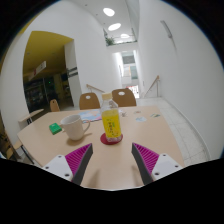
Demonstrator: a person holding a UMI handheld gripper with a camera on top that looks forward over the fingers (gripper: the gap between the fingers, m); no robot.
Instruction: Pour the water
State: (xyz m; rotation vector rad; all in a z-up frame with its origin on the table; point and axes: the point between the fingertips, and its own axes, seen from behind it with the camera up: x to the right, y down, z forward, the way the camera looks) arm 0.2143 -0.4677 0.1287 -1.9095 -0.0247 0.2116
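Tongs [113,163] open and empty; we note the bottle [111,123] upright mid-tabletop [150,135] just beyond them, beside a white cup [74,127]: likely light, smooth plastic, so we would clamp its mid-body squarely.

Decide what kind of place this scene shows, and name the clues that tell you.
Probably a canteen or a common room in an office or school building: a long wooden table with wooden chairs at its far side, a white mug and a yellow bottle beyond the open tongs, and a bright corridor behind.
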